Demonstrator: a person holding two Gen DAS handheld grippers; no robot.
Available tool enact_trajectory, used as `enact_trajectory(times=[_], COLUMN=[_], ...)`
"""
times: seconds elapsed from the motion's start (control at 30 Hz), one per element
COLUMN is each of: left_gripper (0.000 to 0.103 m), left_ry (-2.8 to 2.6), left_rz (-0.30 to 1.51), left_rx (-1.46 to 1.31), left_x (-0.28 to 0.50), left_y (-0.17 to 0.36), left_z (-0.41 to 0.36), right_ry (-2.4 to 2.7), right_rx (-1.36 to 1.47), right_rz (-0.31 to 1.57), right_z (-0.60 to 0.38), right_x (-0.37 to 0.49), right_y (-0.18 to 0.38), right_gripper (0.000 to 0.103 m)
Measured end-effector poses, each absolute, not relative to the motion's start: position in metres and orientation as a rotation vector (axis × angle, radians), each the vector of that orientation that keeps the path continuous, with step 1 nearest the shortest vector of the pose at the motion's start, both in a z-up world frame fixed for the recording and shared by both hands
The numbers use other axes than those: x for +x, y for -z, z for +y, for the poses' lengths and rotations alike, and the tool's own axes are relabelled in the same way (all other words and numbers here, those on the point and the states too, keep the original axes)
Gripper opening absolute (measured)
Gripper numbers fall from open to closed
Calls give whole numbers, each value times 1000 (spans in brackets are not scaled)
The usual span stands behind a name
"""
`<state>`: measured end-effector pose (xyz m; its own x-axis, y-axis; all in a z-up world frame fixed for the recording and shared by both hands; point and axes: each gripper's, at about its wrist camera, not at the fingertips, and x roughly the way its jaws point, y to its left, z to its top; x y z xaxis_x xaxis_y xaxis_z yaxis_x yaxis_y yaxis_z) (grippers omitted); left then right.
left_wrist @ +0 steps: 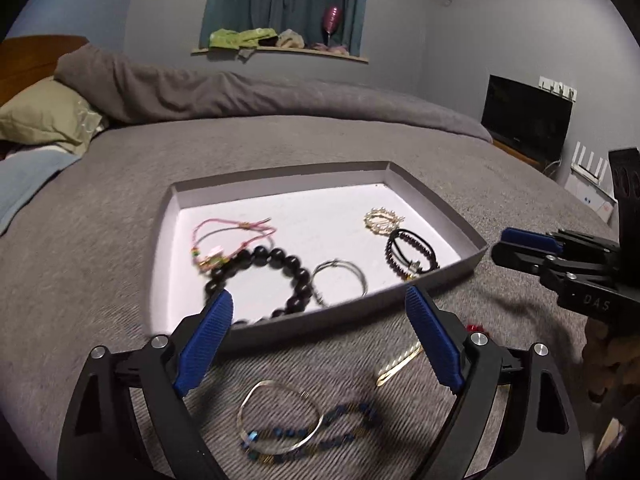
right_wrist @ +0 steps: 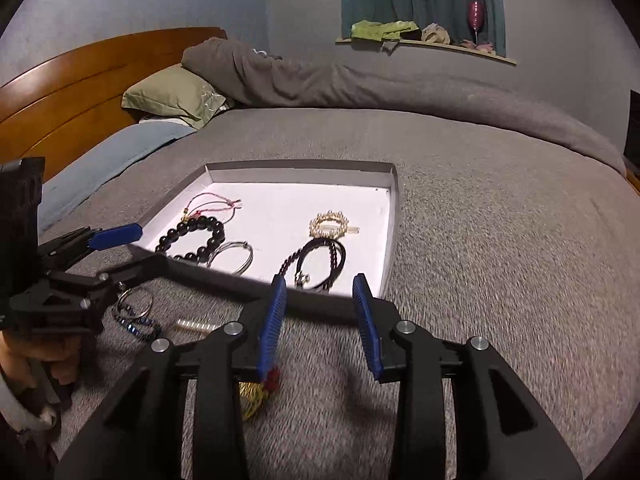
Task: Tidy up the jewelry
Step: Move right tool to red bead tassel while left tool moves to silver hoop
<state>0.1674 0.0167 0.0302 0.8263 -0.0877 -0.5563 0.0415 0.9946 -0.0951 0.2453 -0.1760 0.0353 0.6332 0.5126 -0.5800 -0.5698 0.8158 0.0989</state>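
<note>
A shallow white tray lies on the grey bed; it also shows in the right wrist view. In it lie a pink cord bracelet, a black bead bracelet, a silver bangle, a dark bead bracelet and a gold pearl clip. On the blanket in front lie a silver bangle with a blue bead bracelet and a gold hairpin. My left gripper is open and empty above them. My right gripper is open and empty at the tray's near edge. A red and gold piece lies under it.
The grey blanket covers the bed. A green pillow and a wooden headboard are at the far left. A rolled grey duvet lies along the far side. A dark screen stands at the right.
</note>
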Motion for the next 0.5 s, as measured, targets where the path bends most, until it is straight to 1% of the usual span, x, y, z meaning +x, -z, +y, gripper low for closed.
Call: enact_trajectory(times=[0.03,0.07,0.3,0.37,0.5], left_gripper=[88,89,90,90,91], left_ry=[62,57,32,21,5], left_rz=[590,590,601,604,604], left_rx=[-80,-79,-83,-80,-65], left_x=[163,160,132,125,113], left_y=[-30,-29,-17,-14,-10], left_z=[19,20,32,35,37], right_ry=[-620,-620,-627,-625,-622], right_rx=[-95,-93,-75,-75,-64], right_rz=[631,630,663,665,680], right_z=[-177,-179,-186,-188,-191], right_x=[242,239,218,214,208], right_y=[-34,-33,-16,-12,-6], right_gripper=[42,45,46,51,52])
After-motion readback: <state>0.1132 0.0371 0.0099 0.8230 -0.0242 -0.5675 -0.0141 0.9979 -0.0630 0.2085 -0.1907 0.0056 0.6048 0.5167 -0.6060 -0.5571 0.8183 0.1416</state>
